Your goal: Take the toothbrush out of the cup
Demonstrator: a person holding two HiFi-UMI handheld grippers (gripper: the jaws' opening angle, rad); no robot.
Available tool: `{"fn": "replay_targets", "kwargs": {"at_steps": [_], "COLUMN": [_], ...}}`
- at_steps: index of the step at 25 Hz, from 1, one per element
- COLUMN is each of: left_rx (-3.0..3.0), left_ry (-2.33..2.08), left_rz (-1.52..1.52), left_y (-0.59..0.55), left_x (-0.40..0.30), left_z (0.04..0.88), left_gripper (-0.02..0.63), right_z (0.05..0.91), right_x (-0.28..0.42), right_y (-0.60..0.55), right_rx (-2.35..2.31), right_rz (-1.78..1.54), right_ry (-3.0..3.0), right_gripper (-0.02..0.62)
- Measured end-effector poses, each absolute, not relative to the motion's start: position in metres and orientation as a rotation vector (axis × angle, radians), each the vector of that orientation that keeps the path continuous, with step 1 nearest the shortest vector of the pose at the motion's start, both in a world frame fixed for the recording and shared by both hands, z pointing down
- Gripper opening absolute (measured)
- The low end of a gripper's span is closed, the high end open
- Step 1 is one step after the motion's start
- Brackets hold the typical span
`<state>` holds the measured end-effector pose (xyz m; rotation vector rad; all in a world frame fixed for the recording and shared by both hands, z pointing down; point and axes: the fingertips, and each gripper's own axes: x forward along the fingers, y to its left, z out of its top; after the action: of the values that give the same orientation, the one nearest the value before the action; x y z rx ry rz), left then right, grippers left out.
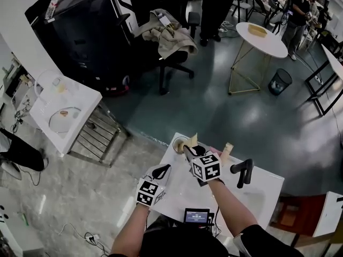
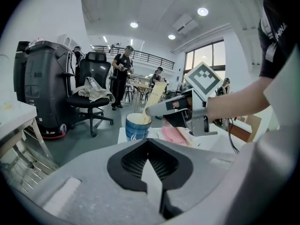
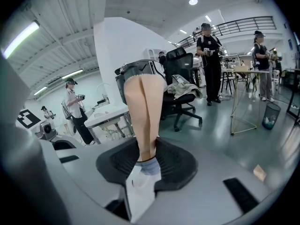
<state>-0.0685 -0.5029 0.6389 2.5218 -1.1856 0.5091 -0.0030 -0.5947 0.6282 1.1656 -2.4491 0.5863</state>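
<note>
White tabletop point(image 1: 179, 189) lies at the near edge of the scene. The left gripper point(image 1: 161, 172) point(image 2: 149, 146) is at its near left, and its jaws stand a little apart with nothing between them. Just beyond it, to the right, the right gripper point(image 1: 187, 150) point(image 2: 149, 110) point(image 3: 146, 156) has its jaws closed on the lower part of the beige toothbrush point(image 1: 192, 140) point(image 2: 157, 90) point(image 3: 144, 111). The toothbrush points upward, just above the right rim of the blue cup point(image 1: 178, 143) point(image 2: 137, 127) at the far edge. A pink thing point(image 2: 172, 135) lies just right of the cup. Far behind, on the grey floor point(image 1: 214, 106), are an office chair point(image 1: 171, 52) and, at the far right, a round table point(image 1: 262, 39).
</note>
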Motion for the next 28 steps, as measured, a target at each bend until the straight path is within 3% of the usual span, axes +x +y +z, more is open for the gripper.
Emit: {"fn": "replay_targets", "kwargs": {"at_steps": [7,28], "left_rx": [2.494,2.600], "left_ry": [-1.184,-1.213], "left_rz": [0.508,0.459], "left_y": [-0.496,-0.483], "left_x": [-0.073,-0.072], "left_z": [0.642,0.598], "left_gripper": [0.009,0.009], "right_z": [0.624,0.535], "right_x": [-0.005,0.013], "right_y": [-0.592,-0.560], "right_rx": [1.166,1.282], "right_rz": [0.539,0.411], "right_ry": [-2.434,-2.564], "right_gripper": [0.051,0.048]}}
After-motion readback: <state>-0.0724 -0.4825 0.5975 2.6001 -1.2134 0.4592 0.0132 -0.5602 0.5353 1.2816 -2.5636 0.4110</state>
